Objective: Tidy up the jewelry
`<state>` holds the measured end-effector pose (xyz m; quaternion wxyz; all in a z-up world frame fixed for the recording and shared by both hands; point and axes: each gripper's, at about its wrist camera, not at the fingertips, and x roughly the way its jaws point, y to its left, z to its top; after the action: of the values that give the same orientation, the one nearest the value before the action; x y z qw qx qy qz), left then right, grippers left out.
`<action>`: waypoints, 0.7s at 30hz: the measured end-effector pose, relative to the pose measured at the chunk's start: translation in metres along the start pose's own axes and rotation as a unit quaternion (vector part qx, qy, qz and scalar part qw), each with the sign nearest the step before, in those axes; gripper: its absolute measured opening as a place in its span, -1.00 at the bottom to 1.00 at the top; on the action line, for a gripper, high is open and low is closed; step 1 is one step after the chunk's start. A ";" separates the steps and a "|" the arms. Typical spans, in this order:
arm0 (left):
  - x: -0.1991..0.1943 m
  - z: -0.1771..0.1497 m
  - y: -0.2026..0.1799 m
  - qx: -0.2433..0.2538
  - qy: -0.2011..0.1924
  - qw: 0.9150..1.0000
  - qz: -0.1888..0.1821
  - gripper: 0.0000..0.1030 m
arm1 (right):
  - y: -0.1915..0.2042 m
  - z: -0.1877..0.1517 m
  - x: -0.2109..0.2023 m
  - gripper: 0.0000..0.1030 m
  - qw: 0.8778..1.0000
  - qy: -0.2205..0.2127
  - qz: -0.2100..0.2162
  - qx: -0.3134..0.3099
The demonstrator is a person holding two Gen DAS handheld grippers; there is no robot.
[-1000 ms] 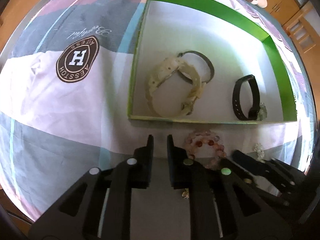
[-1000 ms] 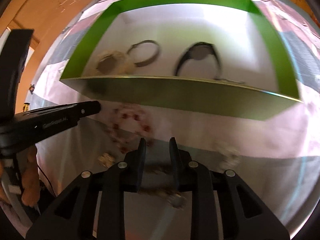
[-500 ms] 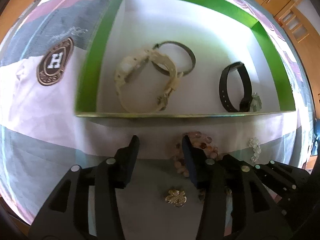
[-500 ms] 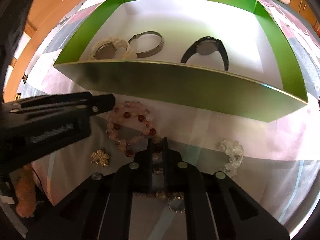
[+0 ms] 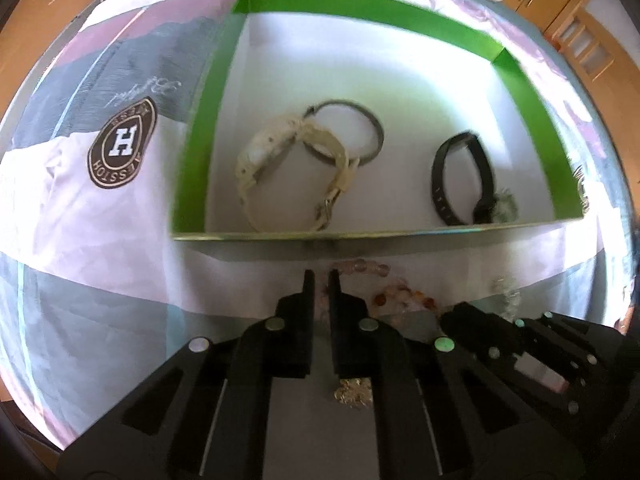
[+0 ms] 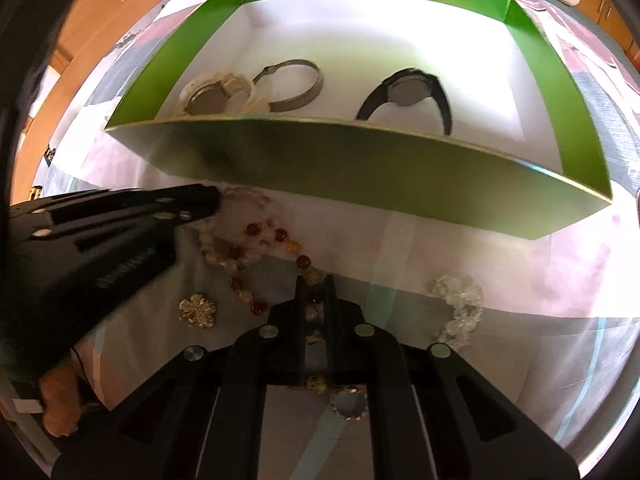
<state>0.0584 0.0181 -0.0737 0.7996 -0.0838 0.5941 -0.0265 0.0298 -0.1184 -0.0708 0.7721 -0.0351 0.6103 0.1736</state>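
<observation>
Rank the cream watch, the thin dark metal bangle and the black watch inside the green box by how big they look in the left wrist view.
1. Cream plastic-strap watch, clearly the largest loop.
2 and 3. Thin dark metal bangle and black strap watch look about alike. The bangle lies farther back, so I would not rank them.

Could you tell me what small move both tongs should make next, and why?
Probably lift together: the left tongs and right tongs are each shut on the pink and amber bead bracelet, which lies on the cloth outside the green box.

Wooden floor [image 6: 84,20], bright daylight, possibly wooden cabinets [image 5: 580,36] at far right edge
</observation>
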 end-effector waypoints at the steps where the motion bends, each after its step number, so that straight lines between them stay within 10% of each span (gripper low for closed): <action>1: -0.005 0.001 -0.001 -0.002 -0.005 1.000 -0.004 -0.88 | -0.002 0.001 -0.002 -0.85 1.000 -0.004 -0.001 0.005; 9: -0.044 -0.004 -0.001 0.014 -0.043 0.998 -0.032 -1.00 | -0.017 0.006 -0.034 -0.85 0.998 -0.049 0.006 0.027; 15: -0.018 -0.009 0.019 0.005 0.005 1.000 -0.030 -0.98 | -0.018 0.003 -0.018 -0.39 0.999 -0.031 0.022 0.034; 21: 0.008 -0.009 0.016 0.013 0.031 0.999 0.005 -0.72 | 0.005 0.003 0.000 -0.39 1.000 -0.016 -0.003 -0.002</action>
<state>0.0508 0.0320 -0.0863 0.7819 -0.0695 0.6187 -0.0327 0.0314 -0.1133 -0.0694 0.7825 -0.0360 0.5971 0.1728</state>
